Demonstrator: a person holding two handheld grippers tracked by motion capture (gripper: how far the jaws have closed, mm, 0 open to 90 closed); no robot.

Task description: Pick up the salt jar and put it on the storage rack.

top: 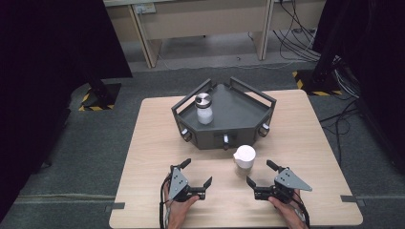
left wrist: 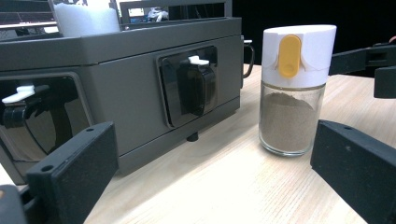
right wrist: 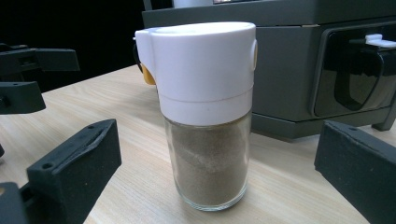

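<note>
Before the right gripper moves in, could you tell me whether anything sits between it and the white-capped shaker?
Nothing visible does. The right gripper is open on the table, and bare wood lies between it and the shaker, which stands upright between its jaws in the right gripper view. The grey tray stands behind the shaker.

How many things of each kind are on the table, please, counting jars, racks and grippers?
Jars: 2, the pepper shaker on the table and the steel-lidded jar in the rack
Racks: 1, the dark grey rack
Grippers: 2, the left gripper and the right gripper, both open
Total: 5
</note>
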